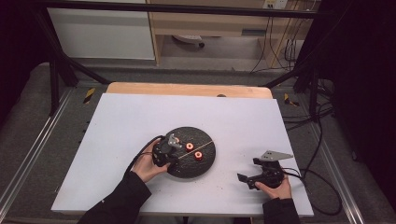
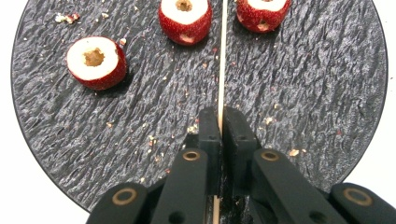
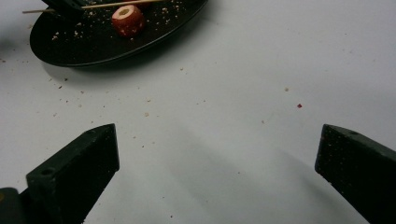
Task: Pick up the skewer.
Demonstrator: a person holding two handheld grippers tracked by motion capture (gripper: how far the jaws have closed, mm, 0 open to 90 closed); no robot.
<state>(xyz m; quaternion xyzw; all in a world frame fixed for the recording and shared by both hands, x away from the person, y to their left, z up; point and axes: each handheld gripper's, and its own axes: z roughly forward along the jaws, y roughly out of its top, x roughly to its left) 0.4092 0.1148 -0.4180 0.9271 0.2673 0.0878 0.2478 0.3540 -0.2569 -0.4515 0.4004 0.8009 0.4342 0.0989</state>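
A round black slate plate [image 1: 205, 161] lies at the middle of the white table. On it are three red cored fruits; two show from above [image 1: 189, 146] [image 1: 198, 155], and the left gripper view has one at left [image 2: 95, 62], one in the middle [image 2: 185, 17] and one at right [image 2: 262, 11]. My left gripper [image 2: 221, 122] is shut on a thin wooden skewer [image 2: 220, 70] that runs across the plate between the fruits. My right gripper [image 1: 246, 179] rests open over bare table at the right, its fingers [image 3: 79, 165] wide apart, the plate [image 3: 93, 51] ahead of it.
Crumbs are scattered on the plate and on the white table [image 1: 140, 116]. A wooden strip [image 1: 187, 88] edges the far side of the table. Black frame bars and cables stand beyond the table, with cables trailing at the right.
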